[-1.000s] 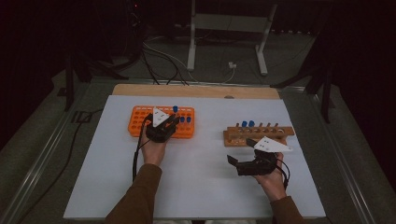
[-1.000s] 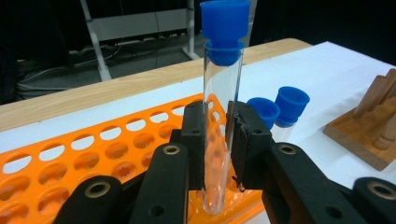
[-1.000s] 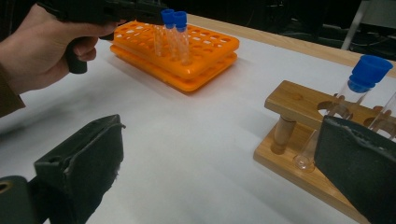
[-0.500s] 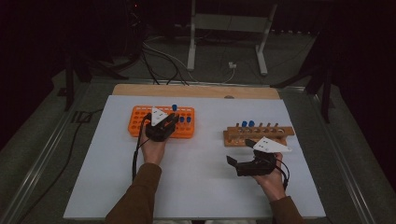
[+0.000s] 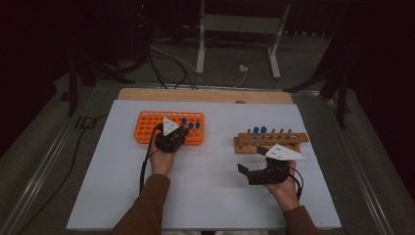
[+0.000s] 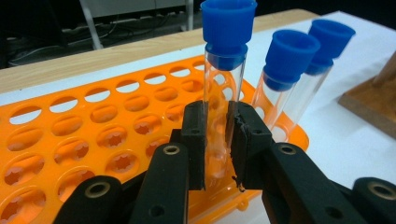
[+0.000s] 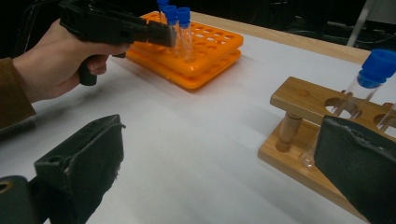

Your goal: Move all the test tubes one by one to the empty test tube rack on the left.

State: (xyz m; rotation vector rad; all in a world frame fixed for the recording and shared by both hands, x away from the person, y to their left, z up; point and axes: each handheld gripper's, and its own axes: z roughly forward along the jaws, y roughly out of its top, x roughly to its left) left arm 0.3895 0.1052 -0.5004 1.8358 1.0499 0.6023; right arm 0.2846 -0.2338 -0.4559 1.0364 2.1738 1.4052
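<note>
Orange rack (image 5: pixel 147 128) on the white table (image 5: pixel 205 196), wooden rack (image 5: pixel 293 138) to its right, right gripper (image 5: pixel 254 164) with jaws wide apart near it, left gripper (image 6: pixel 217 140) clamped on a blue-capped tube (image 6: pixel 224 70) standing in the orange rack.

I count three blue-capped tubes (image 6: pixel 227 70) in the orange rack (image 5: pixel 147 128). I count two more blue-capped tubes in the wooden rack (image 5: pixel 271 142). That makes two racks on the one white table (image 5: pixel 210 196). I see two grippers, a left gripper (image 5: pixel 182 131) and a right gripper (image 5: pixel 249 164).
</note>
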